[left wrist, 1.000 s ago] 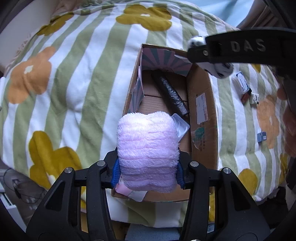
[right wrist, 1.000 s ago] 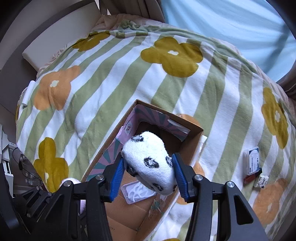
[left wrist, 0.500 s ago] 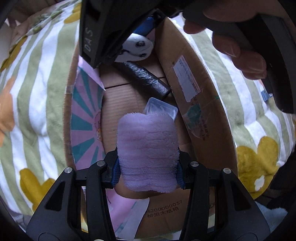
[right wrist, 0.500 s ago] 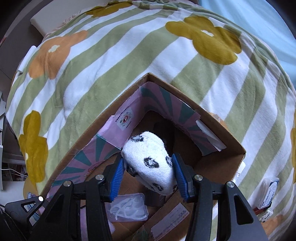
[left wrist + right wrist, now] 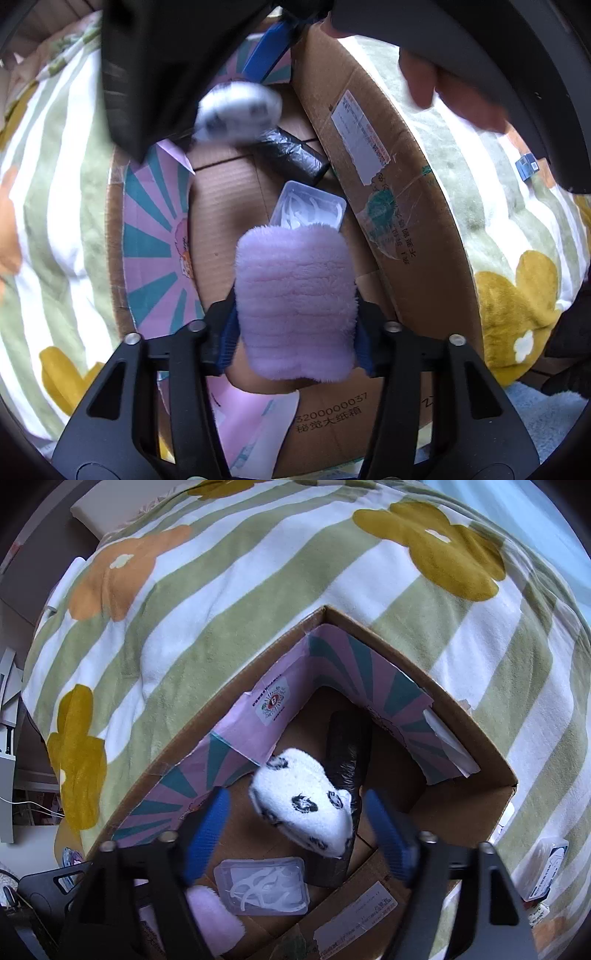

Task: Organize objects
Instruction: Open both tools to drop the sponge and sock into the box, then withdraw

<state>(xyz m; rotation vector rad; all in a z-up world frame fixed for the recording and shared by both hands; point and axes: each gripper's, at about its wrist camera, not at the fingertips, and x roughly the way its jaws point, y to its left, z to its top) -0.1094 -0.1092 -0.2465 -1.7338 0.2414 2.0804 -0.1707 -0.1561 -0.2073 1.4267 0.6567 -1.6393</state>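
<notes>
Socks go into the cardboard box (image 5: 476, 738): right gripper (image 5: 295, 830) has jaws wide, spotted sock (image 5: 303, 805) dropping inside. Left gripper (image 5: 295, 328) grips the purple sock (image 5: 295, 295); lower it beside the plastic case (image 5: 310, 206), then open.

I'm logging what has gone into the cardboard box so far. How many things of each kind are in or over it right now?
Fluffy socks: 2, white spotted and lilac
Black roll: 1
Clear case of floss picks: 1
Total: 4
</notes>
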